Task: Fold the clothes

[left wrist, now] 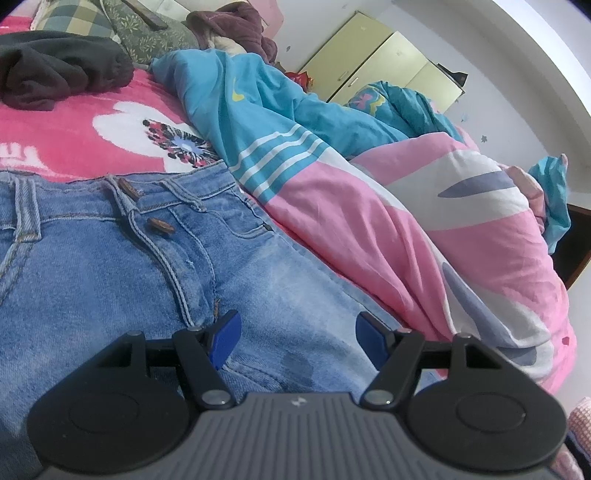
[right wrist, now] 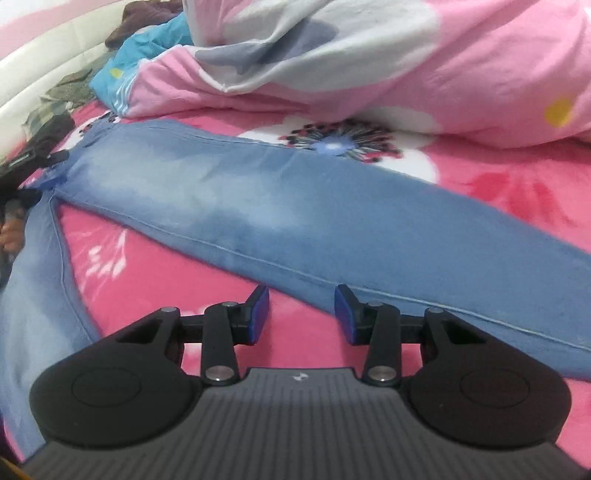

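- Left gripper (left wrist: 297, 338): jaws spread wide, nothing between them; it hangs over the upper thigh of the jeans (left wrist: 110, 266), just below the fly.
- Right gripper (right wrist: 301, 314): jaws apart and empty; it sits at the near edge of one jeans leg (right wrist: 295, 218), over the pink flowered blanket (right wrist: 155, 288).
- Jeans: spread flat on the blanket, front side up, waistband (left wrist: 110, 192) far from the left gripper and buttons (left wrist: 161, 225) showing; the two legs splay apart in a V from the crotch. No fold shows in either view.
- Quilt (left wrist: 388, 229): pink, white and blue, bunched on the right, its edge just beside the jeans' hip.
- Dark garment (left wrist: 55, 74): heaped at the far left, well apart from the jeans.
- Pillows (left wrist: 147, 33): at the far end of the bed.
- Risk, thick denim: a shallow pinch may catch only the top layer, so the leg would drag and twist.
- Risk, splayed legs: brought together carelessly, the seams would sit crooked.
- Risk, quilt edge: a lifted hip side could snag it.
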`<state>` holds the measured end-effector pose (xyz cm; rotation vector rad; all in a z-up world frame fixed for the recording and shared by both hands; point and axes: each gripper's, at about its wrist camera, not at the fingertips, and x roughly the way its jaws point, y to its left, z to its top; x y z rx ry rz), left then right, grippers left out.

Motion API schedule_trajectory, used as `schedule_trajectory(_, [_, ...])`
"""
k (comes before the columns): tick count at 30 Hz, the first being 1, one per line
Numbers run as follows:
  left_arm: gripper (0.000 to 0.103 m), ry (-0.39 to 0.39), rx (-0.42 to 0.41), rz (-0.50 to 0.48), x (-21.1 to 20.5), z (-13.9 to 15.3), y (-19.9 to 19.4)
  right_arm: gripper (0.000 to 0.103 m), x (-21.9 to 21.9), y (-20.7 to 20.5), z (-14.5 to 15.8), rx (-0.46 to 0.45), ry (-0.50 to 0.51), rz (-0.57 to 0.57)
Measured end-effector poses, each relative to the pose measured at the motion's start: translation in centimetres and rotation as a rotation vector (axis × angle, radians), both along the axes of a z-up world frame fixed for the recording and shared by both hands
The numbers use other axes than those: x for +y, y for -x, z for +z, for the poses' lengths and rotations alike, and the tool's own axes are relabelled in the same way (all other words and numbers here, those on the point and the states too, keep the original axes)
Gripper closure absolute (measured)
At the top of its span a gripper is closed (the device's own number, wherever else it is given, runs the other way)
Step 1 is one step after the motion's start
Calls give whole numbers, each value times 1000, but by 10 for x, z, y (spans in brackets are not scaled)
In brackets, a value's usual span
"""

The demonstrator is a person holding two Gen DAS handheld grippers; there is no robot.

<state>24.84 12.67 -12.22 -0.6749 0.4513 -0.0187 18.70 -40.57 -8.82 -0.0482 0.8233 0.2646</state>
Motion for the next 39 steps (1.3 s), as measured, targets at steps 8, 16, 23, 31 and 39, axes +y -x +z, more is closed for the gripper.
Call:
schedule_trajectory(8, [33, 22, -12, -9, 2, -1, 1, 63, -78, -23, -25, -48, 128, -289])
schedule_trajectory(16, [32, 17, -13, -8, 1, -1, 1, 60, -149, 19, -2, -19, 63, -463])
schedule_trajectory(23, [32, 45, -32, -13, 4, -2, 3, 59, -124, 56, 14, -54, 119, -522])
schedule_trajectory(31, [28, 52, -28, -4, 5, 4, 9, 54, -86, 106, 31, -80, 212, -572])
schedule_trajectory(39, [24, -34, -6, 26, 30, 63, 103, 41, -82, 205, 4, -66, -255, -719])
